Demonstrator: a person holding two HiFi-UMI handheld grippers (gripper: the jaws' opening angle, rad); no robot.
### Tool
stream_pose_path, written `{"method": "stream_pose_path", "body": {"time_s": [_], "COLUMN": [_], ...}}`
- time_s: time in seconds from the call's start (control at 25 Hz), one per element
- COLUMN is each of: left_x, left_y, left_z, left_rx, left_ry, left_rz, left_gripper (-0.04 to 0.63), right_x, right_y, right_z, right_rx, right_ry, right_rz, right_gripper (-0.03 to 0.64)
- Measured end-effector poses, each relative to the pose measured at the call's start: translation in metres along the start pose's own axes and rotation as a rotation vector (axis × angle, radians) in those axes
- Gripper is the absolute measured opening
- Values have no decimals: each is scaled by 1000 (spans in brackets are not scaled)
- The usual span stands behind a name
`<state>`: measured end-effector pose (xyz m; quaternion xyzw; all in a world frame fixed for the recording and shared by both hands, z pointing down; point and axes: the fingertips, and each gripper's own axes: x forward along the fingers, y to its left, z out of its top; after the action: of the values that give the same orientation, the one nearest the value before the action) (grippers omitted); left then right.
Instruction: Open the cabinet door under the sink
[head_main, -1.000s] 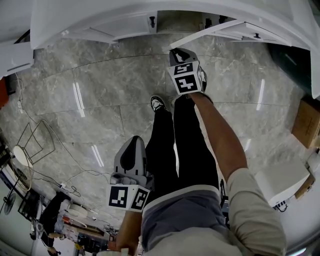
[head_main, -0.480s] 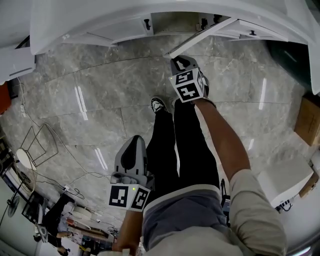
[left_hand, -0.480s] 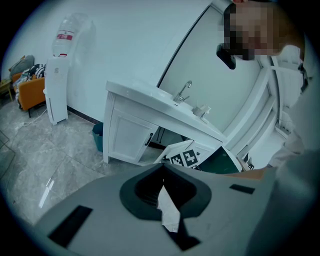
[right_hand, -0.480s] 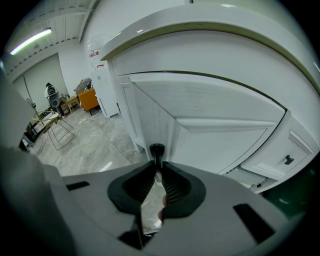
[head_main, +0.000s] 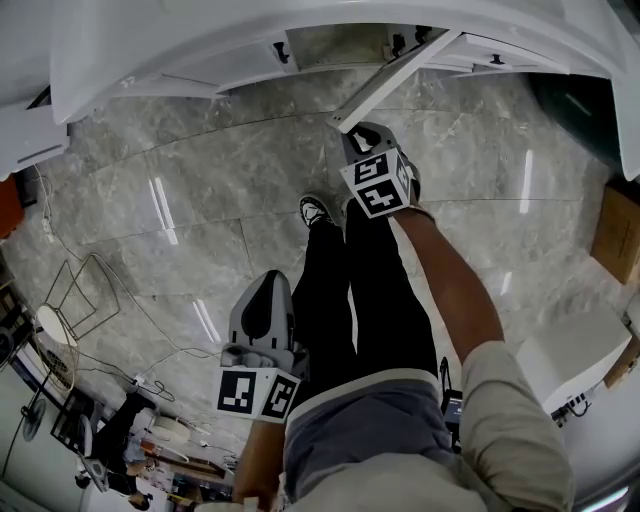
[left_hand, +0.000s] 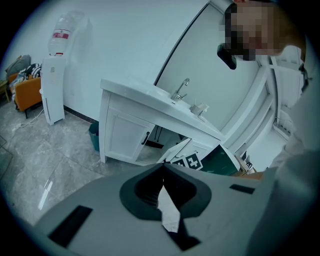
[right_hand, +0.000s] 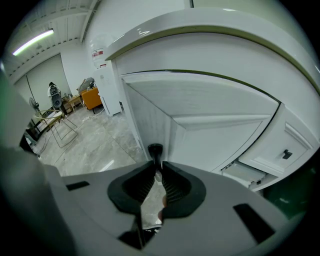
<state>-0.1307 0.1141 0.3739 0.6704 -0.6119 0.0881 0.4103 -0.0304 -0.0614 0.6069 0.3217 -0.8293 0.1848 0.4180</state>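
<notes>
The floor was polished grey marble laid in large tiles, with bright streaks of ceiling light reflected on it. Plain white walls closed the room. A water dispenser stood against one wall, with an orange armchair near it. A bare wire frame stood on the floor close to some loose cables. A cardboard box sat at the right edge. A tube light glowed on the ceiling.
</notes>
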Motion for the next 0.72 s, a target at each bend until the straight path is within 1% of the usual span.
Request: {"method": "stream_pose_path", "body": {"time_s": [0.32,0.72], "left_x": [8,20], "left_y": [-7,-23], "left_z": [0,3], "left_rx": [13,25], "left_ry": [15,23], "left_rz": [-13,-38], "left_gripper": [2,2], "right_x": [-7,-22], "right_y": [-2,-10], "right_z": [-12,-35], "right_rx": [-18,-5], "right_ry": [13,37], "right_rz": [10,9], "right_gripper": [54,54]}}
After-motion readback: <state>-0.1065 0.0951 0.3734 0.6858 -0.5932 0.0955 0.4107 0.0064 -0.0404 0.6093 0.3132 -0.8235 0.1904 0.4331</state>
